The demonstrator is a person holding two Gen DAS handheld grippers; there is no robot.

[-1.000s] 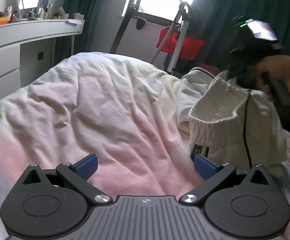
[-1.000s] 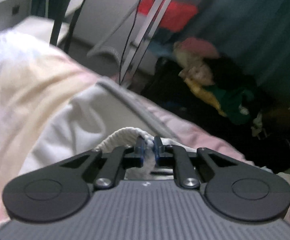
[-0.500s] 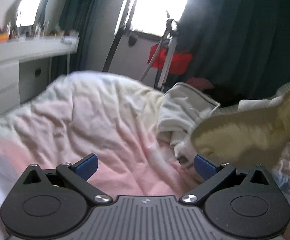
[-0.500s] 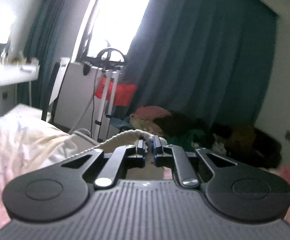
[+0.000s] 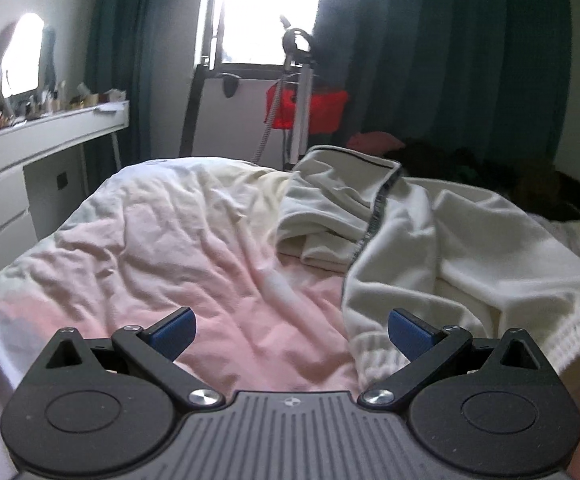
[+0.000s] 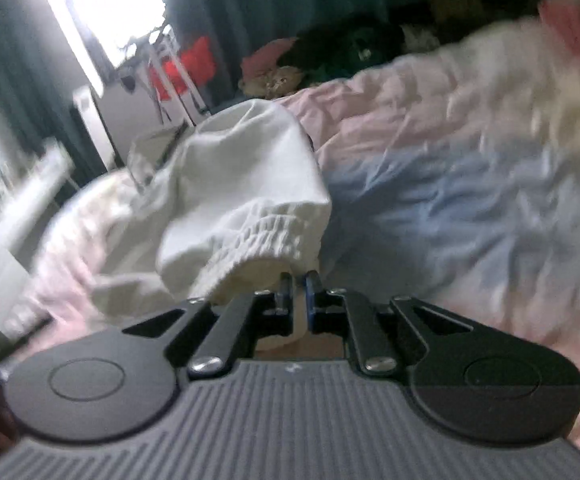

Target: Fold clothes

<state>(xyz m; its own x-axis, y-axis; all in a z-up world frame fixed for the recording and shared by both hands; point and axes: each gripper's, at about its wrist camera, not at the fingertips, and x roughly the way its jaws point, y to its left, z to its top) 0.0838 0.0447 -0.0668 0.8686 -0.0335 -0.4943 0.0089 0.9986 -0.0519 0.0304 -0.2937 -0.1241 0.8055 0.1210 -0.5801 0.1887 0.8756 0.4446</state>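
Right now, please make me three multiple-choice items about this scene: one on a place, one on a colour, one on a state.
1. Where does the white garment lie?
A. on the white dresser
B. on the bed cover
C. on the floor

2. What colour are the pads of the left gripper?
A. blue
B. red
C. yellow

3. How do the jaws of the right gripper stand?
A. wide open, nothing between them
B. shut on the white garment
C. shut on a curtain

Answers:
1. B: in the left wrist view the garment spreads over the pink bed cover, to the right of the open left jaws.
2. A: both pads show blue at the finger ends.
3. B: in the right wrist view the pads nearly meet, with the garment's gathered elastic hem leading down between them.
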